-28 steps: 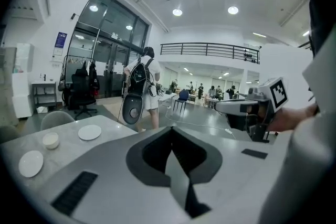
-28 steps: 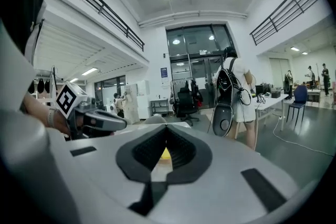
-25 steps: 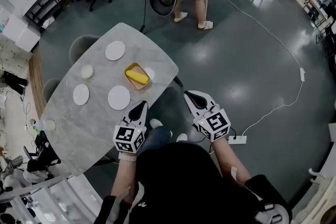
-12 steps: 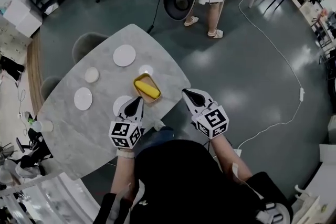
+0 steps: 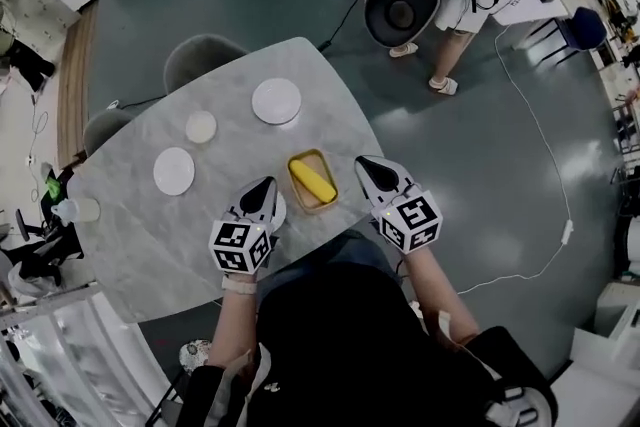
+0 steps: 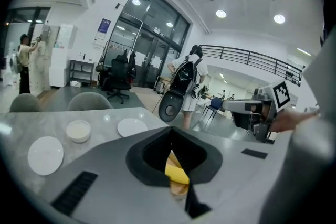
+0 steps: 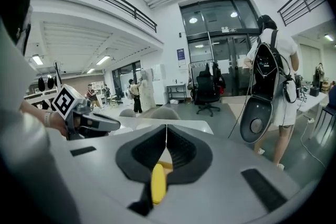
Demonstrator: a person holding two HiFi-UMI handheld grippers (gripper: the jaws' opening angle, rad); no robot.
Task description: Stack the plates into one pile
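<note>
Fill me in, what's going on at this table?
A person holds a two-jaw gripper in each hand at the near edge of the grey marble table. The left gripper and right gripper are both shut and empty. Round white plates lie apart, unstacked, beside a small white bowl and a yellow tray holding a yellow item. Stacking has not started.

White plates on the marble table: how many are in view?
3: one round white plate near the far edge, one at the left, one mostly hidden under the left gripper. The small white bowl isn't counted.
</note>
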